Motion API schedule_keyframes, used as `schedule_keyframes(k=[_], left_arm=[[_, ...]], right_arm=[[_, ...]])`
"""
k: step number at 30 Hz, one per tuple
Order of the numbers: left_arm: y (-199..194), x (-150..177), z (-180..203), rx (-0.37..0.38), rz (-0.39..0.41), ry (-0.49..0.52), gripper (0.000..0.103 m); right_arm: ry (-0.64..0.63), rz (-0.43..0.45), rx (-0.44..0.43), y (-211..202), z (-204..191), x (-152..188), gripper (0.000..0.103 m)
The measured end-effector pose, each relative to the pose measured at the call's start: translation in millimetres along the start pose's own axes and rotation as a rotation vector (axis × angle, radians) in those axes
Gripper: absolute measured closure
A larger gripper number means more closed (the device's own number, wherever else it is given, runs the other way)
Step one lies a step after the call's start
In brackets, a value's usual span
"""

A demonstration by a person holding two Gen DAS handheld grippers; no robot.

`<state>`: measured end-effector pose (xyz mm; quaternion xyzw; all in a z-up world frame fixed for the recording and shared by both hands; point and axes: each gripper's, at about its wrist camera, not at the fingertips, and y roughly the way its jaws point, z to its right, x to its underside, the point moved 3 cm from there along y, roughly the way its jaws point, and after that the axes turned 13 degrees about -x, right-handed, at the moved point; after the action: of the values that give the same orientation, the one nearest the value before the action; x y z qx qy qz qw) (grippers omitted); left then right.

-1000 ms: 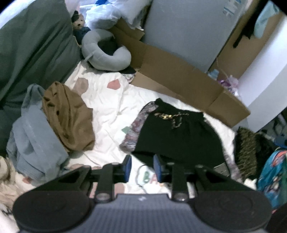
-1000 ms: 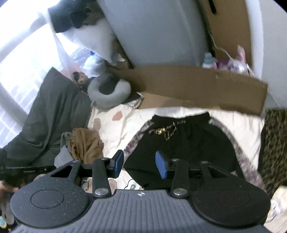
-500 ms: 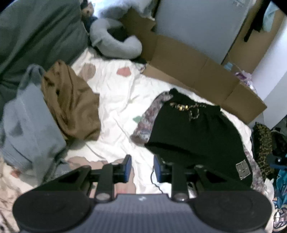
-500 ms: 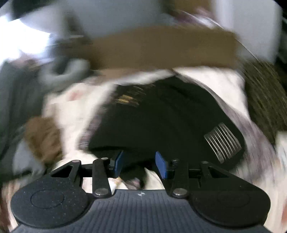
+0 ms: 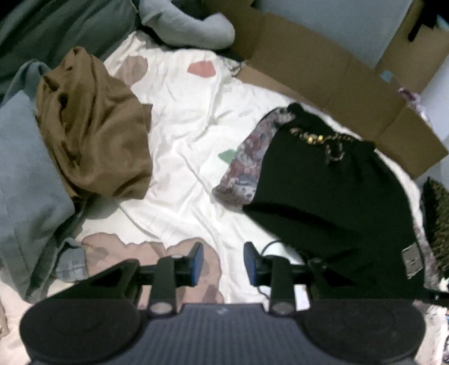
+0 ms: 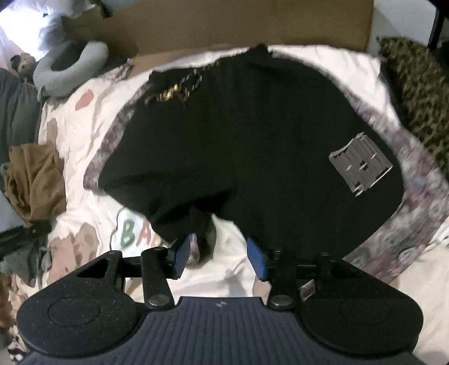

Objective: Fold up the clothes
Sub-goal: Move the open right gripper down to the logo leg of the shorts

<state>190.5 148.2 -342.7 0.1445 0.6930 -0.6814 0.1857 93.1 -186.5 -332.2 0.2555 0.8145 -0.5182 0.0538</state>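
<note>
The right gripper (image 6: 217, 257) hangs just above the near hem of the black shorts (image 6: 252, 134), its blue-padded jaws about half open and just opened a little wider; only white bedsheet (image 6: 224, 269) and a dark fold of the hem's middle show in the gap, and nothing is gripped. The left gripper (image 5: 223, 264) sits just off the shorts' near left corner (image 5: 322, 196), over a brown patch of the sheet (image 5: 179, 157). Its jaws have a narrower gap, which has also just widened slightly, and they are empty.

The shorts lie flat on the bed with the waistband and its gold chain (image 5: 317, 139) at the far end and a grey patch (image 6: 360, 165) on the right leg. A floral patterned garment (image 5: 247, 165) lies beneath them, showing along both sides. Left of the shorts, well apart, a brown garment (image 5: 92, 126) is heaped against grey-blue clothing (image 5: 25, 174). Beyond the shorts stands a cardboard box (image 5: 322, 73), with a grey curved pillow (image 5: 188, 25) to its left.
</note>
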Motion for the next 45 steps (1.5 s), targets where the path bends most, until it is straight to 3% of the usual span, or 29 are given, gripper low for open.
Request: schedule_keyframes(k=[3,12,16,20,37,38,40,41,44,45], left_arm=[[15,2,4,-0.002,0.004,0.011,0.072],[47,1,13,-0.019,-0.014,0.084,0.069],[64,1,16,-0.027,-0.005,0.118,0.069],[78,0,21,-0.020,0.008,0.163,0.070],[119,-33,41,-0.008,0.101,0.317,0.068],[119,-36,42,-0.009,0.107,0.322,0.068],[117,-40,45,-0.011,0.131,0.337,0.068],[116,-41,48,-0.015,0.146,0.368,0.068],[115,-44,53,-0.023,0.163,0.422,0.071],[114,-45,54,-0.022,0.167,0.430,0.080]], right_arm=[[0.049,-0.009,-0.025,12,11,12,0.051],[-0.015,-0.014,-0.096,34,16,15,0.047],[0.049,0.007,-0.093,42,25,17,0.047],[0.034,0.004,-0.153,55,26,20,0.047],[-0.026,-0.037,-0.174,94,19,28,0.047],[-0.032,-0.041,-0.177,97,18,27,0.049],[-0.045,-0.078,-0.186,103,16,25,0.069],[-0.047,-0.102,-0.192,107,15,24,0.089],[-0.034,-0.106,-0.207,104,14,20,0.098],[-0.039,-0.102,-0.203,102,13,20,0.099]])
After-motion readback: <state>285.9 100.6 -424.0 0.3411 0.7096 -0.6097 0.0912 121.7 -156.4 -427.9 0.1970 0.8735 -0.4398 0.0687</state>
